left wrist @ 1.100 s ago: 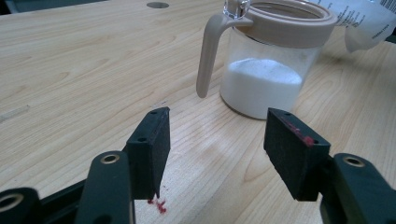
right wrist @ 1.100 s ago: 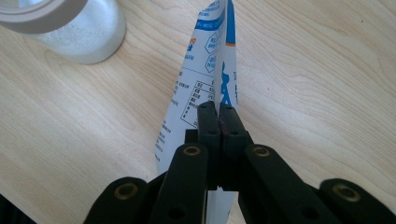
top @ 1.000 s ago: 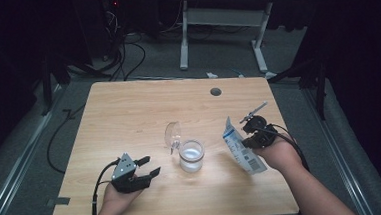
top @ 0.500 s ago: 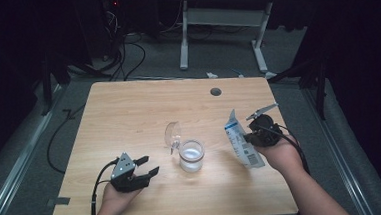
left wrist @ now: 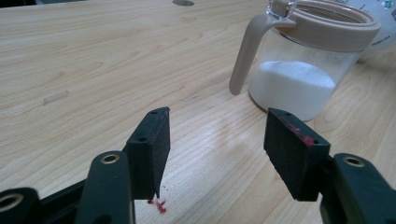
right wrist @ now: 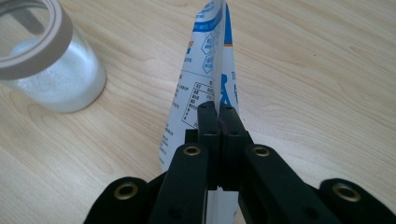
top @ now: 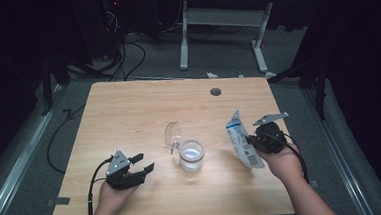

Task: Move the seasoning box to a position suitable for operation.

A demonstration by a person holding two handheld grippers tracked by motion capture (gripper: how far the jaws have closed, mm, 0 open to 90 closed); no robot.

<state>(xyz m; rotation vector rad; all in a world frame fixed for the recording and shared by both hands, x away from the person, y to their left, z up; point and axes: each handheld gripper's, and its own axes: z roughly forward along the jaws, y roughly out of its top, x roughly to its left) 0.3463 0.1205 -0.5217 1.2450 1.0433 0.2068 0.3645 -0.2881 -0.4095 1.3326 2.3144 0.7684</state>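
Observation:
A glass jar (top: 191, 156) with a beige rim and handle stands mid-table, holding white powder, its clear lid (top: 172, 134) tipped open behind it. The jar (left wrist: 299, 70) is ahead and right of my left gripper (left wrist: 224, 140), which rests open and empty near the table's front left (top: 141, 162). My right gripper (top: 251, 143) is shut on a white and blue pouch (top: 241, 140), held upright to the right of the jar. In the right gripper view the pads (right wrist: 219, 116) pinch the pouch (right wrist: 205, 65) edge, with the jar (right wrist: 44, 60) at the upper left.
The wooden table (top: 128, 111) has a round cable hole (top: 215, 92) near its far edge. A small tape strip (left wrist: 56, 97) lies on the wood. Red flecks (left wrist: 158, 204) lie below the left jaw. Cables and a white desk frame (top: 222, 40) stand on the floor beyond.
My right hand has shifted slightly nearer and lower with the pouch, which now stands more upright. The left gripper and the jar have not moved.

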